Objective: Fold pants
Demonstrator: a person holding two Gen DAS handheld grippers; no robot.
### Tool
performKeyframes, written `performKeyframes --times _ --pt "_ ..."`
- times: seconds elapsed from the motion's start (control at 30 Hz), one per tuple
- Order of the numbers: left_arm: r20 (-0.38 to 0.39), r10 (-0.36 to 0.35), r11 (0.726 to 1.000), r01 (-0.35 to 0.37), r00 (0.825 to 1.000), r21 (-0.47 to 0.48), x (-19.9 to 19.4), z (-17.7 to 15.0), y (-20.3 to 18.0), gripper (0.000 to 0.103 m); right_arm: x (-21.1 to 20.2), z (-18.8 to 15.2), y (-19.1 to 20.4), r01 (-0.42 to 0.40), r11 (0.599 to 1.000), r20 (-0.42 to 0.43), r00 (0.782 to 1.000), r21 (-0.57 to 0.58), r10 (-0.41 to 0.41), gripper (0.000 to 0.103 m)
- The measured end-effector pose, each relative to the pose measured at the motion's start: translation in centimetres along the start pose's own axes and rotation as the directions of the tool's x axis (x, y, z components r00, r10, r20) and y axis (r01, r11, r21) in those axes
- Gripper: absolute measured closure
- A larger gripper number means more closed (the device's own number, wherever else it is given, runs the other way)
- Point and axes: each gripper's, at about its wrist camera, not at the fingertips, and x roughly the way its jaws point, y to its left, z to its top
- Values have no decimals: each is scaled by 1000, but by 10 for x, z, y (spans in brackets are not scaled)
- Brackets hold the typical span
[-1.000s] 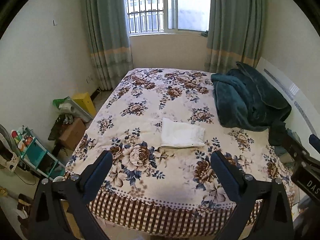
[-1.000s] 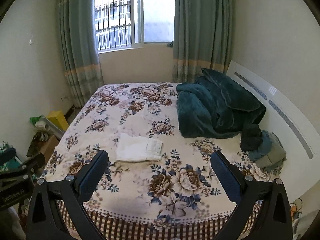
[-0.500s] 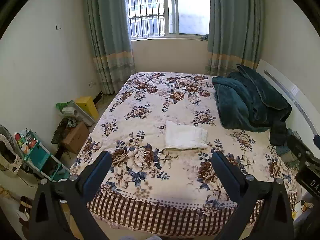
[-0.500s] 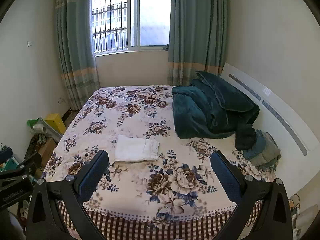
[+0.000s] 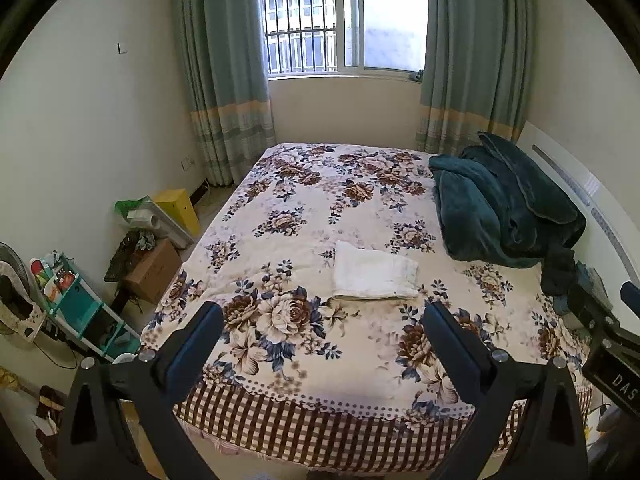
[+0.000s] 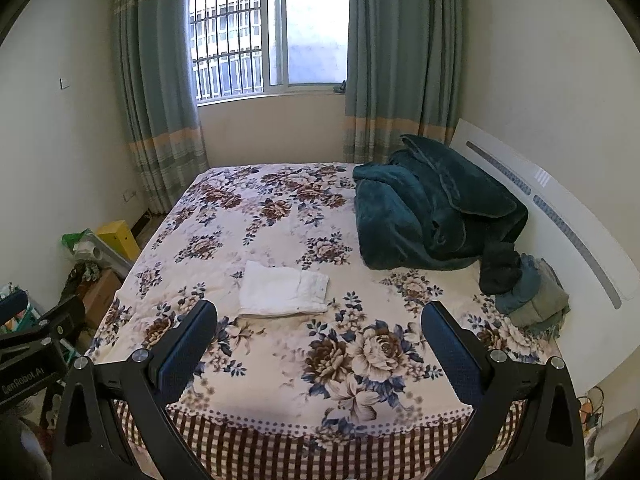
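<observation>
White pants (image 5: pixel 374 272) lie folded into a flat rectangle on the floral bedspread (image 5: pixel 304 208) near the middle of the bed; they also show in the right wrist view (image 6: pixel 282 290). My left gripper (image 5: pixel 324 318) is open and empty, held back above the foot of the bed, well short of the pants. My right gripper (image 6: pixel 320 316) is open and empty too, at the foot of the bed, with the pants beyond and left of its centre. Part of the right gripper body (image 5: pixel 608 344) shows at the right edge of the left wrist view.
A crumpled dark teal blanket (image 6: pixel 432 208) lies at the right by the white headboard (image 6: pixel 560 208), with smaller folded clothes (image 6: pixel 532 296) beside it. Boxes, a yellow container (image 5: pixel 178 208) and a teal shelf (image 5: pixel 76 304) stand on the floor at the left. A curtained window (image 5: pixel 344 20) is behind.
Both grippers have drawn back and up from the bed, so the bed and pants look farther away. The folded pants have not moved. Both grippers stayed open.
</observation>
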Motion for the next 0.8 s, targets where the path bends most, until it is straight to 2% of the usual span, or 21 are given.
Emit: performKeyframes --times 0.8 --pt "-5 -15 1000 15 1000 2 0 1 -2 1 5 0 1 -7 1000 -9 1000 4 7 0"
